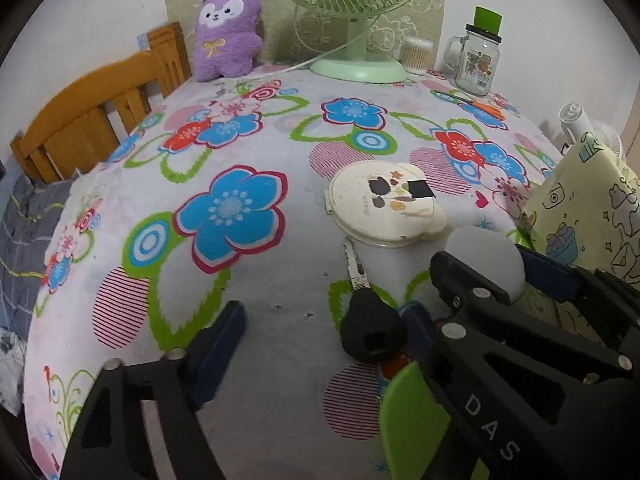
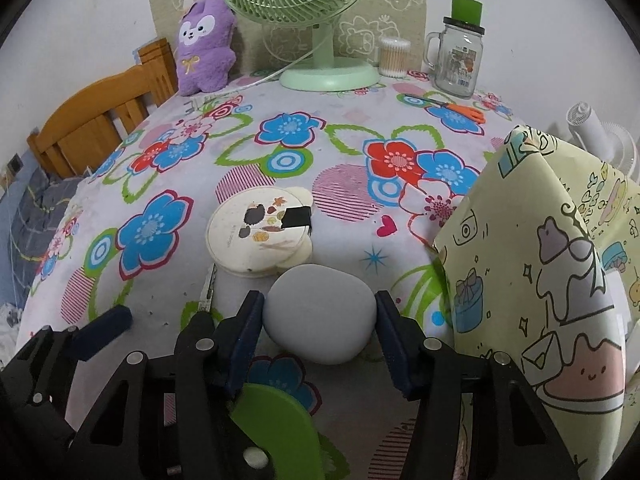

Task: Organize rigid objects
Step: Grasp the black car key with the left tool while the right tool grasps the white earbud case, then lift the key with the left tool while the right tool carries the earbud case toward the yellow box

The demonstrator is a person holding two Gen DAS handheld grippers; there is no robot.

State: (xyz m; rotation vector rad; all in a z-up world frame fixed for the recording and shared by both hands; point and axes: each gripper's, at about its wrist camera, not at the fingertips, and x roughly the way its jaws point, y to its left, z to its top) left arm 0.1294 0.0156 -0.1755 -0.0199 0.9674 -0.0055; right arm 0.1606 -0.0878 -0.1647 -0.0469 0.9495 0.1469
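Observation:
On the flowered tablecloth [image 1: 280, 280] lies a key [image 1: 370, 330] with a black head and a silver blade. It sits between the fingers of my left gripper [image 1: 324, 320], close to the right finger; the left pad stands well clear, so the jaws are open. My right gripper [image 2: 319, 300] is shut on a smooth grey oval object [image 2: 320, 320], one pad pressing each side; that object [image 1: 486, 256] also shows in the left wrist view. Just beyond it rests a round cream case [image 2: 256, 240] printed with leaves, a black square [image 2: 297, 217] on top.
A green flat piece [image 2: 272, 416] lies under the grippers. A yellow cartoon-print cover [image 2: 552, 280] rises at the right. At the back stand a green fan [image 2: 328, 76], purple plush [image 2: 204, 48], swab tub [image 2: 394, 58], glass mug jar [image 2: 458, 60] and orange scissors [image 2: 466, 111]. Wooden chair [image 2: 100, 128] at left.

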